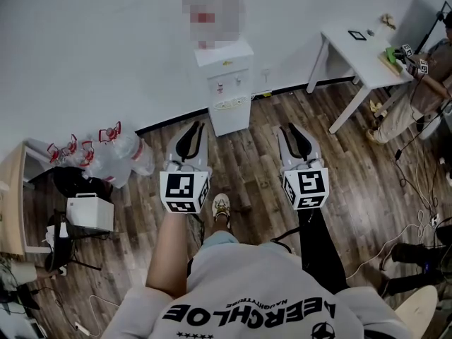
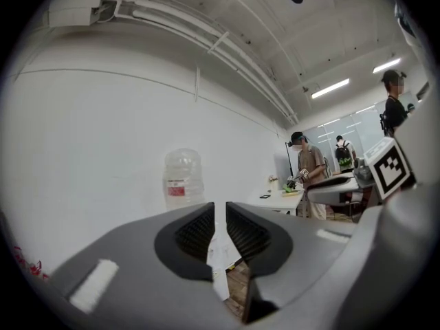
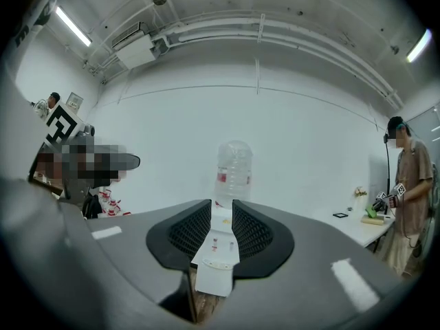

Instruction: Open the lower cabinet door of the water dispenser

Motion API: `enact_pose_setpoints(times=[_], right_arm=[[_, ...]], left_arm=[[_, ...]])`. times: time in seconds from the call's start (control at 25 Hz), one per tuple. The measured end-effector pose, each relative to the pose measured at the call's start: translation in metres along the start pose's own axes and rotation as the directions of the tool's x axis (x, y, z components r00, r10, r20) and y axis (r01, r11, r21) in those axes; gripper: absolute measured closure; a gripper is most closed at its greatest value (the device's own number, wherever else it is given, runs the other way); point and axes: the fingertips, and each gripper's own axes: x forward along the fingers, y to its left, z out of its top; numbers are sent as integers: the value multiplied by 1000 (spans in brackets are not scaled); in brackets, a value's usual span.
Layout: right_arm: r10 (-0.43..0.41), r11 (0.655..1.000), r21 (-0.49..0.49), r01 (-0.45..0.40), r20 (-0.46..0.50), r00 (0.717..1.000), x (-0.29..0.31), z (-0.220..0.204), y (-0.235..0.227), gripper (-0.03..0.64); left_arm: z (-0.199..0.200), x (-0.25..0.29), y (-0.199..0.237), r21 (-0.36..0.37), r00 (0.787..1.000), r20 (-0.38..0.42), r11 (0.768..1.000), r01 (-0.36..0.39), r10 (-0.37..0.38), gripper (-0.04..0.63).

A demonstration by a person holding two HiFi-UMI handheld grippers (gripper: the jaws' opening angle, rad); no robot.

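While looking down from the head view, finds the water dispenser [image 1: 227, 90] against the wall [image 1: 106, 48], well ahead of both grippers and roughly between their lines, its lower cabinet door [image 1: 232, 119] shut and facing them. Shows the left gripper [image 1: 193, 127] and right gripper [image 1: 290, 128] held out level, side by side, pointing at the dispenser and touching nothing. Judges the door light, stiff and hinged, probably held by a weak catch. Best taken at a free edge or lip, but cannot tell from here where any handle sits. Expects the slim body to rock or slide under a hard pull.

From the left gripper view, reads the jaws a narrow slit apart, pinching nothing. Catches only a white sliver of the dispenser far ahead through the slit, with the bottle [image 2: 183, 177] up and left of it.

From the right gripper view, reads the jaws slightly wider apart, also empty. Frames the taps [image 3: 221, 245] and the door dead ahead, well short of contact.
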Motion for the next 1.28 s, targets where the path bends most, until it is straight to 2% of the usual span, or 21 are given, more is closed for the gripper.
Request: enact_pose_setpoints(times=[0.36,0.72,1.28], right_arm=[[-3,1000,1,3,-12,1000,53,2,-6,541],[2,1000,-3,-2,-50,999,97,-1,-7,541],[-43,999,-6,42,-69,997,173,3,-16,541]], left_arm=[[-3,45,27,-8,1000,-15,1000,17,-17,538],[-9,82,55,-50,999,-29,998,35,-36,538],[-13,157,100,-36,994,-41,994,99,-101,538]])
